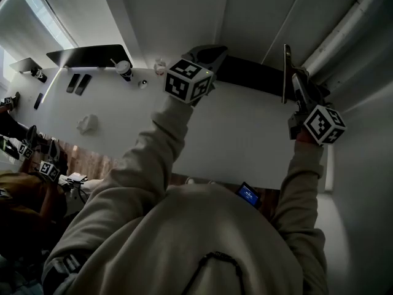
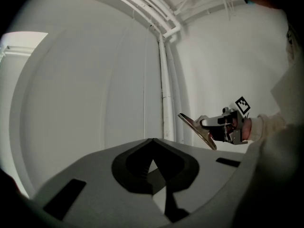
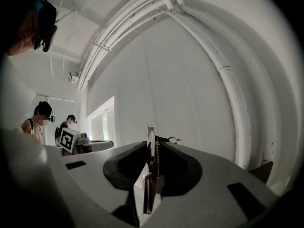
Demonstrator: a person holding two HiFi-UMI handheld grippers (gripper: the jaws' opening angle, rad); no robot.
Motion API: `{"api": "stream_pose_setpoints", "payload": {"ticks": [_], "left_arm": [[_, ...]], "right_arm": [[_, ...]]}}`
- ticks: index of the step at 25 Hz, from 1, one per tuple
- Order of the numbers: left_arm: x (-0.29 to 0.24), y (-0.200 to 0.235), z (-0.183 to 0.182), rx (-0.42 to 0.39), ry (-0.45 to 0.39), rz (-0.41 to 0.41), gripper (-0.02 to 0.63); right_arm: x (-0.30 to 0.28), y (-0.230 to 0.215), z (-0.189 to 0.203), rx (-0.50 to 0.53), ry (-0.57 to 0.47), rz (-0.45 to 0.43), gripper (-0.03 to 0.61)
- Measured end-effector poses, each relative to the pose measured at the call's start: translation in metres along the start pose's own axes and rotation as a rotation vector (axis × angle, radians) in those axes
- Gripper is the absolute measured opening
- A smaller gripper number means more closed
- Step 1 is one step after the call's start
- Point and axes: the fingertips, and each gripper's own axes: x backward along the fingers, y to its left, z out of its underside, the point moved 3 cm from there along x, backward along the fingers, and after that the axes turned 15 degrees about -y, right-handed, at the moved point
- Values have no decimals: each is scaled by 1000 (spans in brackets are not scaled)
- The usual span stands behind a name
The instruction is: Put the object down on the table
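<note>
My right gripper (image 1: 299, 85) is raised above the right end of the white table (image 1: 239, 140), shut on a thin flat metal object (image 1: 287, 72) that stands on edge. In the right gripper view the object (image 3: 150, 148) runs edge-on between the jaws, with a small spring along it. From the left gripper view, the same object (image 2: 197, 130) sticks out tilted from the right gripper (image 2: 219, 126). My left gripper (image 1: 210, 54) hovers over the table's far middle, jaws together with nothing between them (image 2: 153, 161).
A long black slab (image 1: 249, 75) lies along the table's far edge under the grippers. At far left are a dark tray (image 1: 89, 55), a cup (image 1: 124, 69), dark handsets (image 1: 78, 83) and crumpled paper (image 1: 88, 123). A lit phone (image 1: 249, 194) sits at the near edge. White pipes (image 1: 344, 29) run down the right wall.
</note>
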Motion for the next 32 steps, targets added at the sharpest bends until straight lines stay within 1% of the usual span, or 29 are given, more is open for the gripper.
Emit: {"api": "stream_pose_setpoints", "payload": {"ticks": [3, 7, 11, 15, 19, 21, 24, 26, 28, 32], "left_arm": [[2, -16, -20, 13, -14, 3, -5], [0, -18, -25, 26, -17, -16, -5], [-1, -18, -18, 36, -14, -20, -5], [-4, -19, -16, 43, -9, -25, -5], [-6, -20, -2, 50, 5, -31, -5], [-10, -29, -9, 64, 18, -35, -5], [-17, -49, -30, 99, 30, -44, -5], [-17, -55, -35, 116, 36, -51, -5], [-13, -55, -26, 120, 49, -58, -5], [-14, -38, 5, 124, 80, -74, -5]], "right_arm": [[10, 5, -24, 9, -1, 4, 97], [10, 6, -29, 6, 4, -2, 97], [10, 1, -21, 1, 15, 1, 98], [9, -3, -22, 0, 24, -2, 98], [9, -11, -13, -9, 33, -1, 98], [13, -15, -24, -16, 50, 3, 98], [26, -17, -56, -19, 86, 13, 98], [32, -19, -64, -19, 103, 19, 98], [33, -21, -55, -29, 114, 22, 97], [19, -32, -21, -50, 140, 15, 98]]}}
